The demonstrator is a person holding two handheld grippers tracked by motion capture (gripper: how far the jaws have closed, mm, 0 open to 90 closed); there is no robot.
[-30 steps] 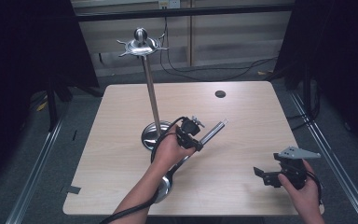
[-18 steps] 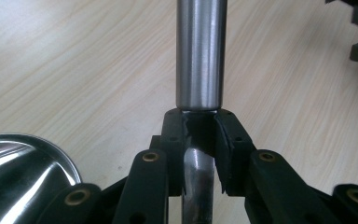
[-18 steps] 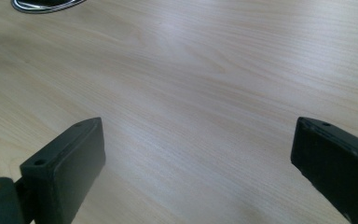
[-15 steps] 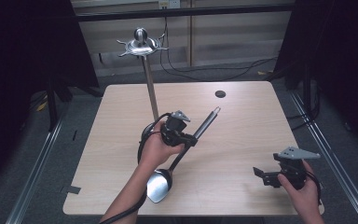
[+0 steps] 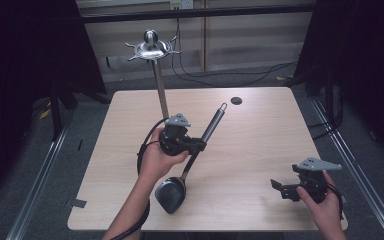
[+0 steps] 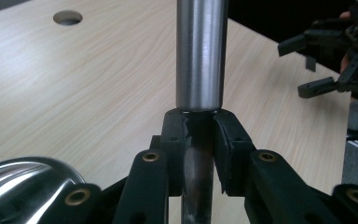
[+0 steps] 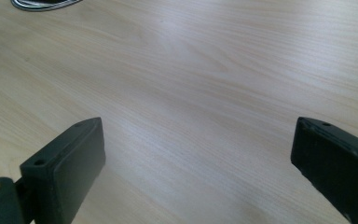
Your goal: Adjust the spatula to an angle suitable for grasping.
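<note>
Left tool [image 5: 196, 145] is clamping the ladle [image 5: 190, 167] mid-handle; its heavy bowl risks pivoting. Right tool [image 5: 280, 189] is idling wide.

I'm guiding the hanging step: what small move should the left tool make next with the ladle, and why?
Probably keep lifting and tilt the ladle upright toward the rack. The left tool clamps its handle, the bowl hangs low near the table, and the handle's end loop sits well below the rack's hooks.
</note>
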